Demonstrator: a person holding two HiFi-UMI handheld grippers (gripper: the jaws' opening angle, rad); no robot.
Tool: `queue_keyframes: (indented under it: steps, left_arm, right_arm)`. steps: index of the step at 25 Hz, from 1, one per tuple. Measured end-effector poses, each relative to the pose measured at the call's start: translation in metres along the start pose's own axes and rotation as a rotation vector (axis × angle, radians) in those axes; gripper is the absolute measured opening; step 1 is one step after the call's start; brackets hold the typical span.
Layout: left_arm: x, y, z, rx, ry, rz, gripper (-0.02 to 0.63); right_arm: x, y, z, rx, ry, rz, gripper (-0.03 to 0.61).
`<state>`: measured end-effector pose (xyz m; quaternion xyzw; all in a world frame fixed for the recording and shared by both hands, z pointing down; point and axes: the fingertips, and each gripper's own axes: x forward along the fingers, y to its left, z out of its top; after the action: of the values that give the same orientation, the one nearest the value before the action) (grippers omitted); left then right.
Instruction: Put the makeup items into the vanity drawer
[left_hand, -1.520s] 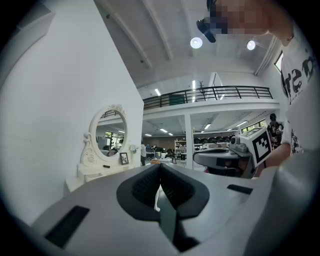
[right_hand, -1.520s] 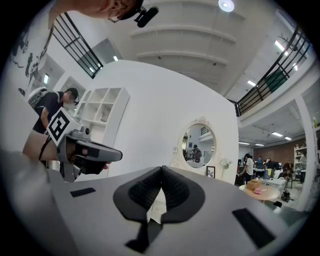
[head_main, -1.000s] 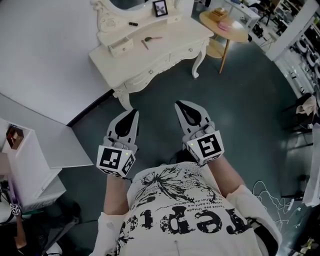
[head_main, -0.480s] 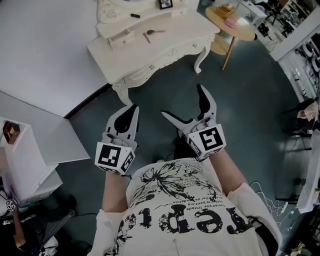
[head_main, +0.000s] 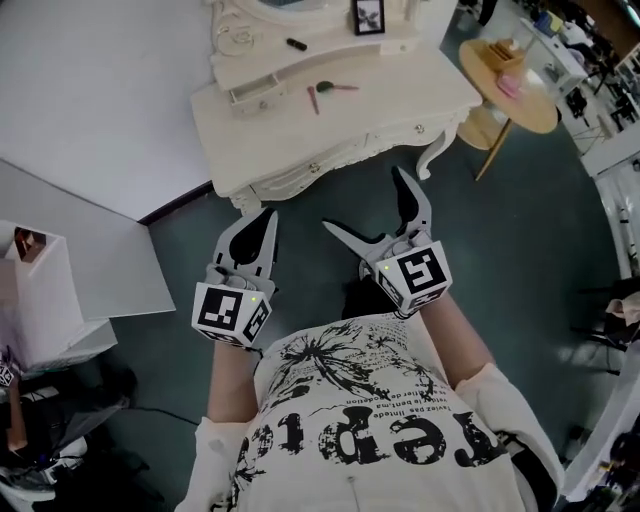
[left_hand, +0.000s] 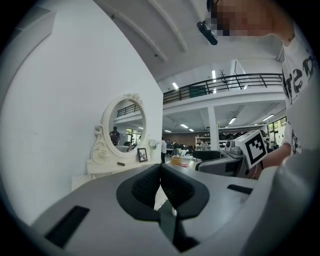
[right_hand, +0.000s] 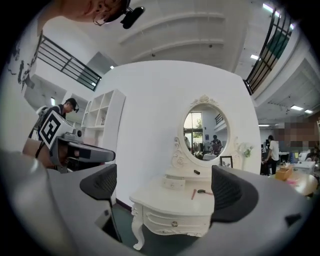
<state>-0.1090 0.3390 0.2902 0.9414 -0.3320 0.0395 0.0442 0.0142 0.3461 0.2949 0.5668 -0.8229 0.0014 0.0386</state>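
While the left gripper (head_main: 264, 214) is closed, the right gripper (head_main: 365, 200) has just been opening its jaws, wide and empty. Brushes (head_main: 313, 98) lie toward the back edge of the vanity (head_main: 400, 110).

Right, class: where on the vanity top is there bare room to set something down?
Bare: the vanity top right of the brush, and its front strip. Crowded: back left, around the small drawer and pink stick.

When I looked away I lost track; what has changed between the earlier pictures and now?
The right claw has just opened wide, nothing between its jaws. Both claws have moved closer to the vanity. The left claw stayed shut and empty; the brush still lies on the vanity top.
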Motion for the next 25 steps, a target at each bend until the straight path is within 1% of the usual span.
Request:
queue_keyframes:
  steps: [4, 6, 9, 12, 17, 21, 25]
  left_arm:
    - [0.081, 0.002, 0.013, 0.003, 0.0, 0.084, 0.014]
    - [0.115, 0.005, 0.02, -0.002, -0.009, 0.134, 0.014]
    - [0.155, 0.013, 0.025, -0.024, -0.025, 0.209, 0.014]
    - [0.188, 0.018, 0.025, -0.037, -0.026, 0.254, 0.014]
    - [0.218, 0.03, 0.007, -0.028, 0.023, 0.29, 0.014]
    - [0.238, 0.062, 0.001, -0.044, 0.044, 0.311, 0.014]
    - [0.262, 0.106, -0.001, -0.045, 0.048, 0.299, 0.014]
  right_arm:
    - [0.041, -0.082, -0.002, 0.0, 0.045, 0.09, 0.591]
    - [0.058, -0.115, -0.004, -0.001, 0.07, 0.14, 0.586]
    - [0.085, -0.152, -0.008, -0.025, 0.101, 0.216, 0.586]
    - [0.108, -0.182, -0.016, -0.031, 0.119, 0.265, 0.586]
    - [0.147, -0.21, -0.044, 0.002, 0.166, 0.314, 0.584]
    - [0.188, -0.219, -0.067, 0.029, 0.235, 0.323, 0.58]
    - [0.237, -0.218, -0.09, 0.037, 0.32, 0.333, 0.58]
